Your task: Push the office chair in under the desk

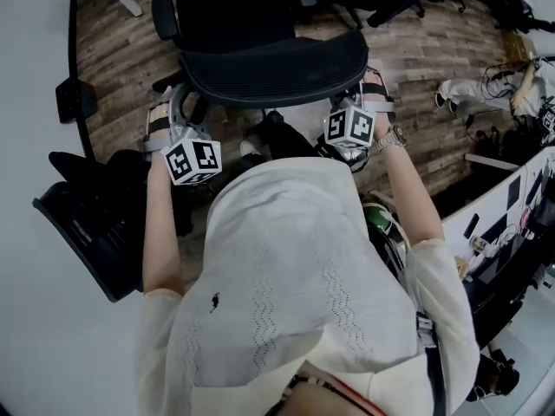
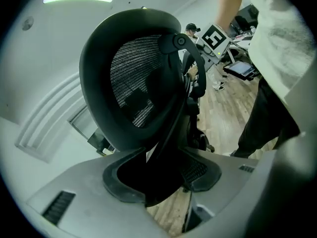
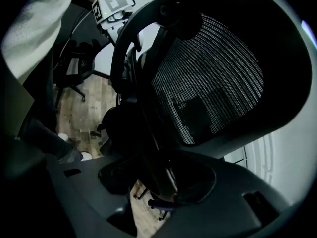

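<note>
The black office chair stands in front of me, its mesh backrest [image 1: 273, 68] nearest and its seat [image 1: 230, 11] beyond. My left gripper [image 1: 179, 111] is at the backrest's left edge and my right gripper [image 1: 371, 94] at its right edge. In the left gripper view the backrest [image 2: 133, 83] rises ahead, and its dark rim runs down between the jaws of the left gripper [image 2: 161, 180]. The right gripper view mirrors this: mesh [image 3: 208, 78] above, rim between the jaws of the right gripper [image 3: 156, 180]. On both grippers floor shows beside the rim, so the pads look apart from it.
A second black chair [image 1: 95, 224] stands close at my left, against a white surface [image 1: 35, 189]. The floor is wood planks [image 1: 434, 68]. At the right are a white desk with equipment [image 1: 512, 224], cables, and a seated person's legs [image 1: 473, 89].
</note>
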A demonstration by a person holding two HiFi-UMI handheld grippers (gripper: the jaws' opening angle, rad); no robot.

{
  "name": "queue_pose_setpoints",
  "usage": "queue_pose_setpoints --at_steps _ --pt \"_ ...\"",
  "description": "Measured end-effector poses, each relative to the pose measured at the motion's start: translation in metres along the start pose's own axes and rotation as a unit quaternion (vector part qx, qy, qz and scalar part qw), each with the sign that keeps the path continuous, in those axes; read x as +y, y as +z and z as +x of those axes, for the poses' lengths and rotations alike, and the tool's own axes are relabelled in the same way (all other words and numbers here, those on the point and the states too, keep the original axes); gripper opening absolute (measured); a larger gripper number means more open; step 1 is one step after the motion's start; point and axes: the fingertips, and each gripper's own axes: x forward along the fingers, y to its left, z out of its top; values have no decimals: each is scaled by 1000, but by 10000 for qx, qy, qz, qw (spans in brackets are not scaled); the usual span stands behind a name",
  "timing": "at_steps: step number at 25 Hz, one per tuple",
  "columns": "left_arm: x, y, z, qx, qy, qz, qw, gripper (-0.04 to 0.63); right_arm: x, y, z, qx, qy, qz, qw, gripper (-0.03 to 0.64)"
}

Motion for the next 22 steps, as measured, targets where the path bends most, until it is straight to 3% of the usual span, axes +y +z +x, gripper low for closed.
queue_pose_setpoints --at_steps 8,15,22 --pt "3 -2 4 -158 72 37 9998 201 2 0 7 -142 -23 -264 9995 190" --pt "7 -4 8 -135 -105 55 9998 202 0 3 13 -223 45 -209 9995 189" --pt "19 -6 26 -44 -138 -132 9998 209 -10 3 31 -184 108 -186 9996 183"
